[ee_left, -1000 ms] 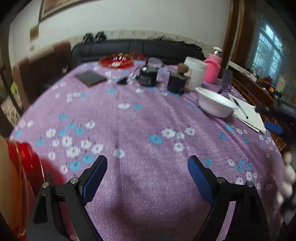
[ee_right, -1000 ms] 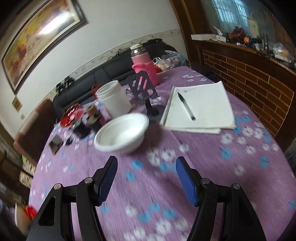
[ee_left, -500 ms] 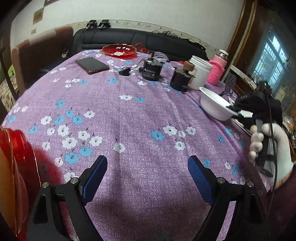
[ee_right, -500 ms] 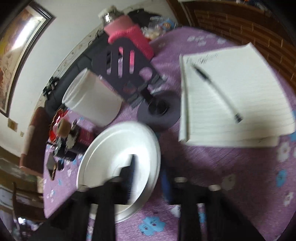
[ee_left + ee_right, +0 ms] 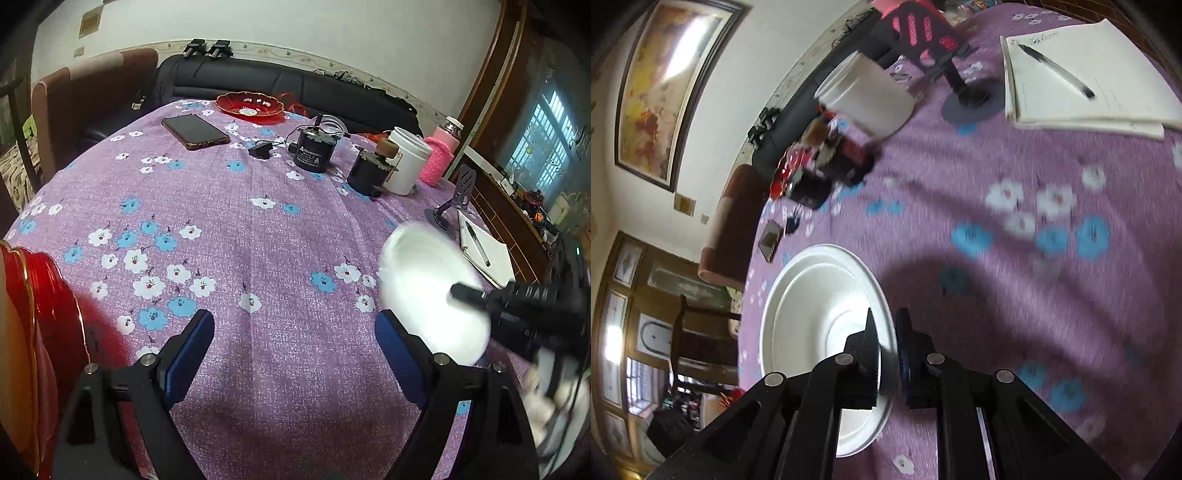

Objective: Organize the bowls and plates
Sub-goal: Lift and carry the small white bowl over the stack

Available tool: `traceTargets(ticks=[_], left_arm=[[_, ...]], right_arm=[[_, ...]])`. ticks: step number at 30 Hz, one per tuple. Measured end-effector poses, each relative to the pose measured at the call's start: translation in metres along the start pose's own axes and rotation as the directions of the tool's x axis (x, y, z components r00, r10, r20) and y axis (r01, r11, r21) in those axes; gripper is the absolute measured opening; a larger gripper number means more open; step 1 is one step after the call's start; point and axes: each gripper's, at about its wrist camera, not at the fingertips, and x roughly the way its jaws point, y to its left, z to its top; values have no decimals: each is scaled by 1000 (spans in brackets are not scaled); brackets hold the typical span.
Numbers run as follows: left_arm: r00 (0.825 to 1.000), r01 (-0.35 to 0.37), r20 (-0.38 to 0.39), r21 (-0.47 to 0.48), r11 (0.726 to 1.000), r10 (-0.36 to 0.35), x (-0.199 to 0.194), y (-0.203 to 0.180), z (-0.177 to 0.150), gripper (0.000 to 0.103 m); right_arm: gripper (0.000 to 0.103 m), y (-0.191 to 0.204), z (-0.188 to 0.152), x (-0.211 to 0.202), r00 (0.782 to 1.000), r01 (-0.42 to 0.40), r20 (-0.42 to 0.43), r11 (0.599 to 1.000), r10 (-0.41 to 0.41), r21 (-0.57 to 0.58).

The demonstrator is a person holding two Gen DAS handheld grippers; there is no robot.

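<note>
White bowl (image 5: 820, 325) tilted, off cloth, over table's near right part, rim pinched between right gripper (image 5: 886, 354) pads: one pad inside, one outside. Thin rim hold only; risk: bowl pivots or slips if swung fast. Left gripper (image 5: 291, 350) jaws spread, nothing between, over near edge of table (image 5: 258, 221). Red plate (image 5: 40, 332) at near left edge, another red dish (image 5: 249, 105) at far edge. Notebook (image 5: 1082, 81), white jar (image 5: 868, 99) along right side: bump hazard.

A home living room: black sofa (image 5: 295, 86), framed painting (image 5: 665, 85), floral-clothed table (image 5: 258, 236).
</note>
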Motion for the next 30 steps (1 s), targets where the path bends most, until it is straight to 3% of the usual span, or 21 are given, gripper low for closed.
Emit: traceTargets(ticks=[4,7,10,16,19,23,25,26,27,30], left_arm=[[1000,27,11,8,1000,-27,0,1,-1,88],[998,60,-2,-3,998,-60,4,4,0,87],[998,50,-32,-32,998,-51,8,3,3,83],[999,5,-50,-76,997,-9,21,-22,21,83],[995,29,-93,-113,993,-40,41,-31,24,83],[995,23,-100,-73,997,-30,59,-35,17,82],[993,39,-107,-75,996,-47,64,-32,16,65],[990,51,-124,-71,996,-60,68,-31,17,50],[988,64,-139,-65,996,-73,72,-31,17,46],[988,66,-137,-50,997,-72,74,-33,17,46]], right_arm=[[40,-5,-14,3,993,9,118,1000,-8,-5],[40,-9,-11,2,993,24,113,999,-20,-38],[40,-4,-9,-2,988,103,130,987,-87,-120],[40,5,-9,-4,990,88,123,983,-69,-160],[40,8,-10,-1,986,124,136,976,-100,-181],[40,8,-11,-5,979,154,161,971,-125,-185],[40,9,-12,-3,980,152,157,970,-123,-191],[40,10,-13,-1,978,165,156,966,-135,-199],[40,11,-13,1,977,174,155,963,-143,-205],[36,13,-17,8,978,185,139,958,-157,-219]])
